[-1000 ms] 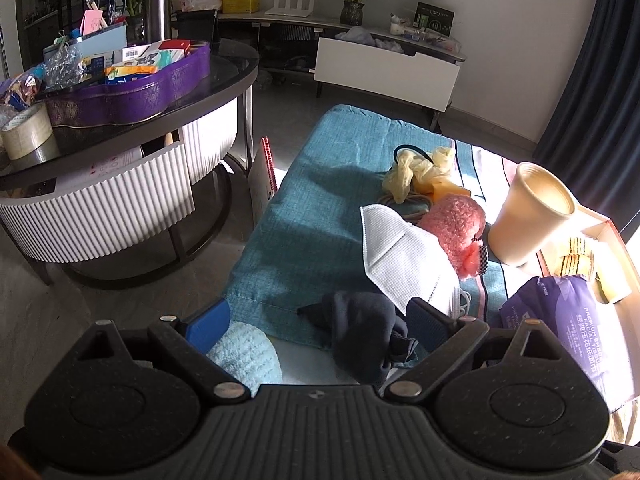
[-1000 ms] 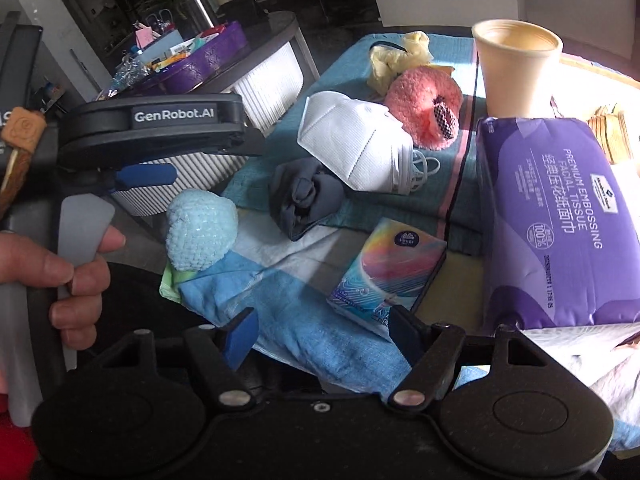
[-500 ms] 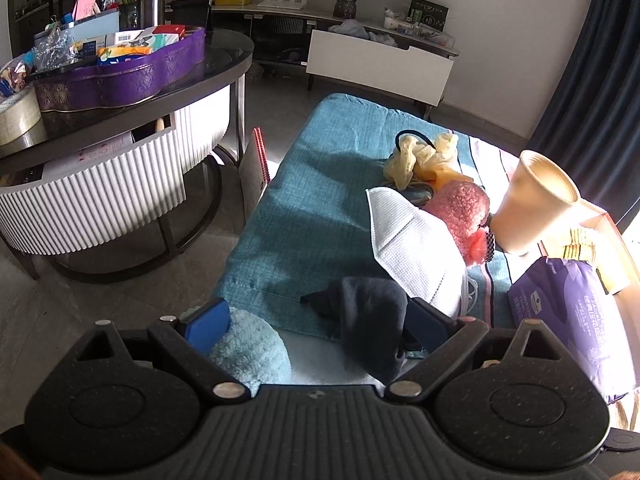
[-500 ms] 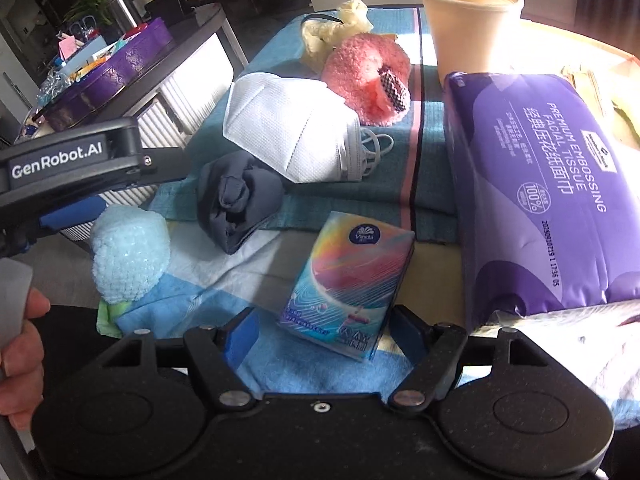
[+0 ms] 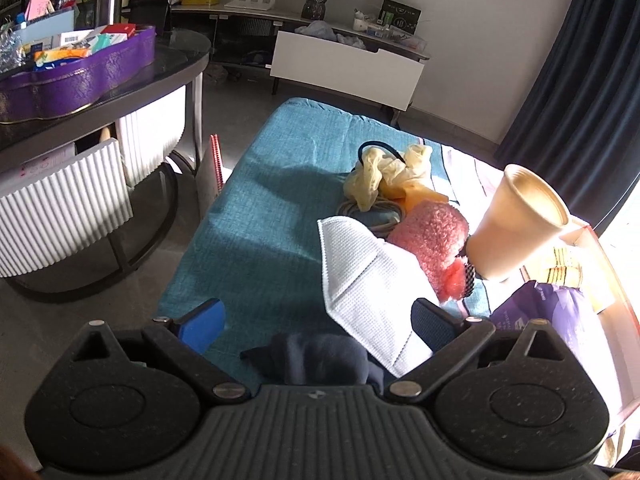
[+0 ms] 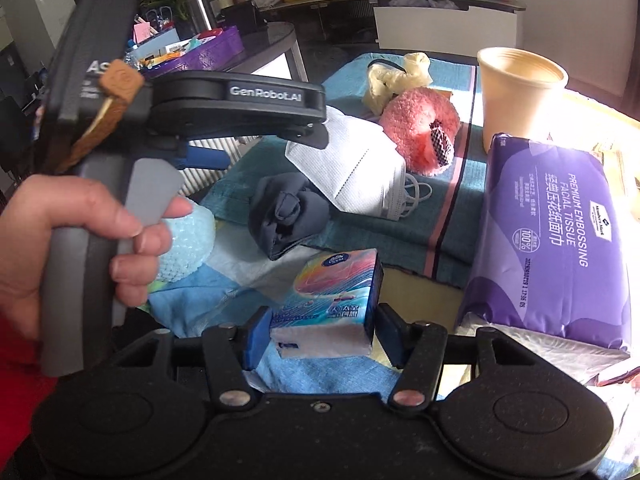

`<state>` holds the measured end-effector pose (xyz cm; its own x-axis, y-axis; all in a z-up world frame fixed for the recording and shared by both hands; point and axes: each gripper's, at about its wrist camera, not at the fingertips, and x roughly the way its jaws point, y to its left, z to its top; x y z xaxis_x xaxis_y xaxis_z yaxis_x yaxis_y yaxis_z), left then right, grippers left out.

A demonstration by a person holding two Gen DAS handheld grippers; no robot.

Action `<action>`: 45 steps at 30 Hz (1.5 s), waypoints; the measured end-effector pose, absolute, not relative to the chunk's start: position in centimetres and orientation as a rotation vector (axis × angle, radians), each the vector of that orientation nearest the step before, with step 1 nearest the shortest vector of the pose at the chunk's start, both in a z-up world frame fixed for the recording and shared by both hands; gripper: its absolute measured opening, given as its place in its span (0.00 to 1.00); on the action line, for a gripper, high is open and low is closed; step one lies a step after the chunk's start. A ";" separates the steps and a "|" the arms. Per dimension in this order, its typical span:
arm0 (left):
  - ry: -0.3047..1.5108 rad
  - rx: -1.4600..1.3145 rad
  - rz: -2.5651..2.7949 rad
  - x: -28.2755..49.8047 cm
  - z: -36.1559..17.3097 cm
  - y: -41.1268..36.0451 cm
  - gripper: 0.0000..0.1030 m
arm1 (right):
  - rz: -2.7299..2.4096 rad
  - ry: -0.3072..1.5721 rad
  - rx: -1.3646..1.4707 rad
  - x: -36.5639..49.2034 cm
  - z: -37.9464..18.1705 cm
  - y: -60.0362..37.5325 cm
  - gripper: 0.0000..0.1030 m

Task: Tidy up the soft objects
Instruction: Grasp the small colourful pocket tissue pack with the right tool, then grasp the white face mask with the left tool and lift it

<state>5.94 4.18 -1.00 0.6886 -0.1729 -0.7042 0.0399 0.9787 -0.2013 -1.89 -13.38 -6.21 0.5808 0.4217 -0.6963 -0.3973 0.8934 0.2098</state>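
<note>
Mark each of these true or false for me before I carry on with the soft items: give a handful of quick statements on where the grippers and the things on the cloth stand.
1. The small tissue pack sits between the right gripper fingers, whose jaws are closing. True.
2. The paper cup lies on its side. False: it stands upright, mouth up.
3. The white face mask lies between the dark rolled cloth and the pink fluffy item. True.
4. The left gripper is clamped on the mask. False: its jaws stand wide open, gripping nothing.
5. The purple tissue pack lies on top of the mask. False: it lies apart, to the mask's right.
</note>
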 end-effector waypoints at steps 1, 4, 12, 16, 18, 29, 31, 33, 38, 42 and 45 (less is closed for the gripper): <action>0.803 -0.187 -0.136 6.3 -1.1 4.1 0.99 | 0.485 0.816 0.033 -2.0 -6.1 -13.6 0.66; 0.795 -0.220 -0.215 7.2 -1.4 3.1 0.99 | 0.490 0.795 0.030 -2.3 -5.5 -14.4 0.66; 0.721 -0.255 -0.366 7.3 -0.9 0.4 1.00 | 0.467 0.750 0.051 -3.4 -4.6 -17.3 0.64; 0.663 -0.299 -0.435 6.8 0.0 -0.1 1.00 | 0.478 0.745 0.080 -3.5 -4.6 -18.2 0.64; 0.642 -0.312 -0.495 6.5 0.1 -0.6 1.00 | 0.492 0.741 0.088 -3.6 -4.6 -18.3 0.64; 0.728 -0.206 -0.374 8.8 -2.4 -3.7 0.84 | 0.527 0.726 0.101 -4.2 -4.3 -18.6 0.64; 0.758 -0.237 -0.339 9.6 -2.8 -3.2 0.51 | 0.522 0.717 0.101 -4.2 -4.1 -18.8 0.64; 0.788 -0.237 -0.322 10.1 -2.8 -2.8 0.45 | 0.523 0.711 0.105 -4.3 -3.9 -19.1 0.64; 0.758 -0.250 -0.319 8.6 -1.9 -1.7 0.38 | 0.533 0.689 0.106 -4.5 -3.3 -19.3 0.64; 0.700 -0.201 -0.273 6.8 0.4 -1.1 0.37 | 0.545 0.640 0.088 -4.9 -2.0 -19.2 0.64; 0.675 -0.175 -0.247 5.7 2.3 -0.1 0.37 | 0.521 0.610 0.080 -4.3 -1.1 -19.3 0.64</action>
<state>5.69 -0.14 2.32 0.7531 -0.2817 -0.5946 0.1686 0.9561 -0.2395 -4.29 -19.34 -1.07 0.6952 0.4899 -0.5260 -0.4435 0.8682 0.2224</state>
